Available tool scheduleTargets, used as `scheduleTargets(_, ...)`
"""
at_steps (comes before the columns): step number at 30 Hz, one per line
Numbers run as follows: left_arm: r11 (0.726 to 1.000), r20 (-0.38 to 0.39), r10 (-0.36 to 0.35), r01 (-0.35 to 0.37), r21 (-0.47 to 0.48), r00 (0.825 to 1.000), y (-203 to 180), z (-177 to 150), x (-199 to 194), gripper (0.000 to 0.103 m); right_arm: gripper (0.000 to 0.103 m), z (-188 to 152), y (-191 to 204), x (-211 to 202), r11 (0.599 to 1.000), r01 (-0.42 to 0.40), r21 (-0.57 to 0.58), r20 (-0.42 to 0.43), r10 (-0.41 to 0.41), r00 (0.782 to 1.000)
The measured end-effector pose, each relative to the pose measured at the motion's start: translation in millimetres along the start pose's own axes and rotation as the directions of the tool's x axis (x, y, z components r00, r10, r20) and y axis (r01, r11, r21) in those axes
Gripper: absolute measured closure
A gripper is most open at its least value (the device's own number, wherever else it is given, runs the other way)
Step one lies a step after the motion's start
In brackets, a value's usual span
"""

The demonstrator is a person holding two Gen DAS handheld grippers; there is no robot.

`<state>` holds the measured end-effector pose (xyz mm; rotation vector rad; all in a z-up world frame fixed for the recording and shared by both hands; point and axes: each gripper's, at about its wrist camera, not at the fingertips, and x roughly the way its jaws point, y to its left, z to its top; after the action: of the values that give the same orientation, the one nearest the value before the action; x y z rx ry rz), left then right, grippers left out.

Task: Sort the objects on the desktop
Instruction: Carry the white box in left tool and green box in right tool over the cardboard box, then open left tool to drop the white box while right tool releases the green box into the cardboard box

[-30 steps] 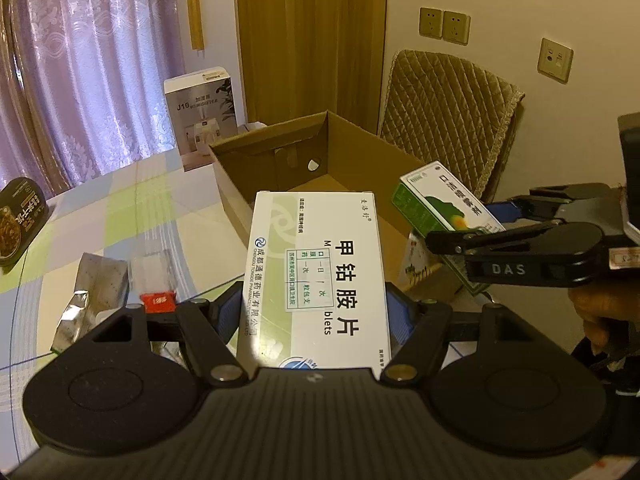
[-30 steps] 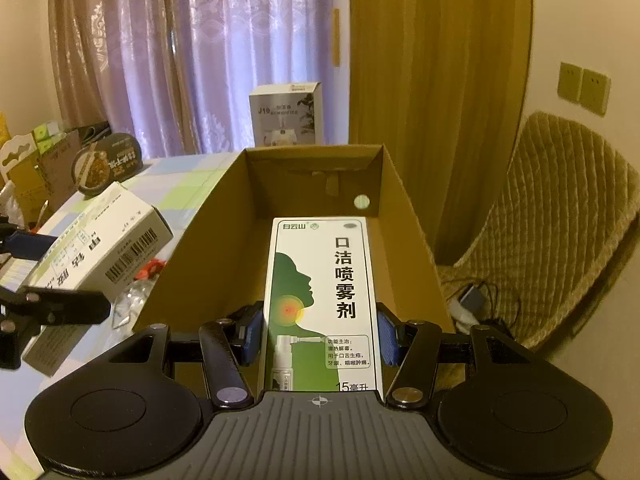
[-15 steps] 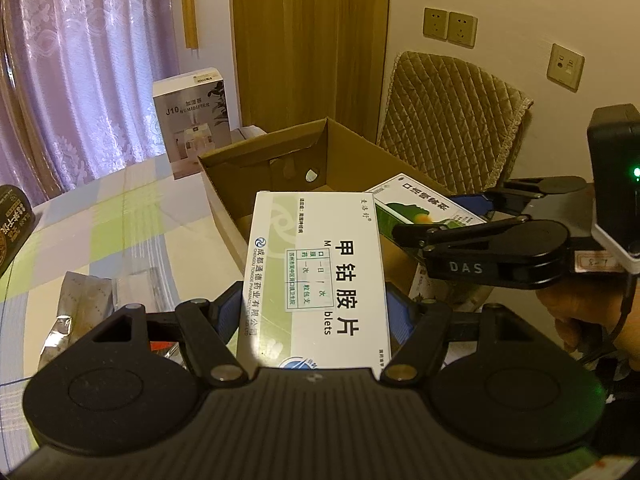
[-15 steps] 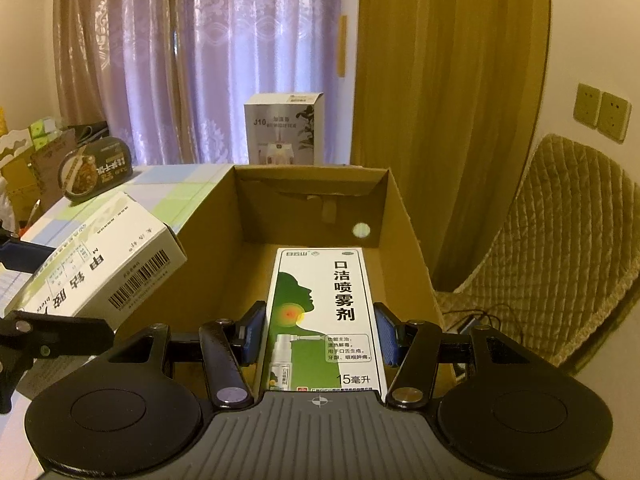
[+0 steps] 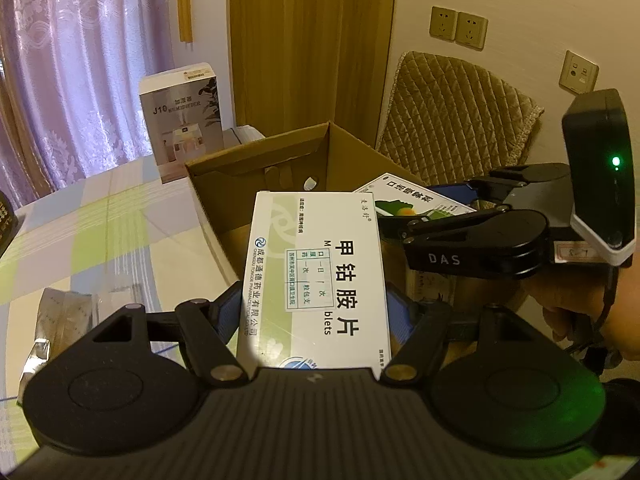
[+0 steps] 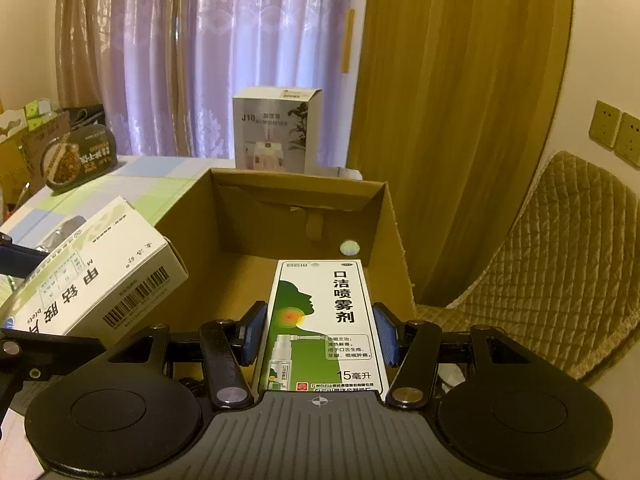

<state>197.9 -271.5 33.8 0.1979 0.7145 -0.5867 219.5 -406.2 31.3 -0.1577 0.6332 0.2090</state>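
1. Left tongs (image 5: 316,312): closed on one white tablet box (image 5: 316,276), blue pads pressed against both long sides. The box's near end is cut off behind the tongs body.
2. Right tongs (image 6: 318,334): closed on one green-and-white spray box (image 6: 326,320), pads against both sides. The box's near end is hidden by the tongs body.
3. One open cardboard carton (image 6: 300,196) stands directly ahead of both tongs. The spray box is held over its interior; the tablet box is held at its near-left rim.
4. In the left view, the right tongs (image 5: 436,206) project in from the right, with a hand (image 5: 580,312) partly visible behind them, cut off at the frame edge.
5. One humidifier box (image 6: 276,128) stands on the counter (image 5: 100,232) beyond the carton.
6. One round food container (image 6: 76,160) lies far left of the right tongs.
7. Foil packets (image 5: 60,312) lie left of the left tongs; their count cannot be determined, as the tongs body covers part of them.
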Motion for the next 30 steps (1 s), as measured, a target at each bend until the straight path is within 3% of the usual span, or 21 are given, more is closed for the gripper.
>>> scheduleTargets(15, 0.998, -0.040, -0.038, 0.036, -0.055, 0.998, 8, 9, 35, 0.035, 0.050, -5, -7, 25, 0.999, -0.033, -0.005, -0.070, 0.032, 0.997)
scheduleTargets(30, 0.996, -0.001, 0.000, 0.000, -0.091, 1.000, 23, 3, 6, 0.035, 0.050, -7, -3, 19, 0.998, -0.059, 0.038, -0.080, 0.062, 0.995)
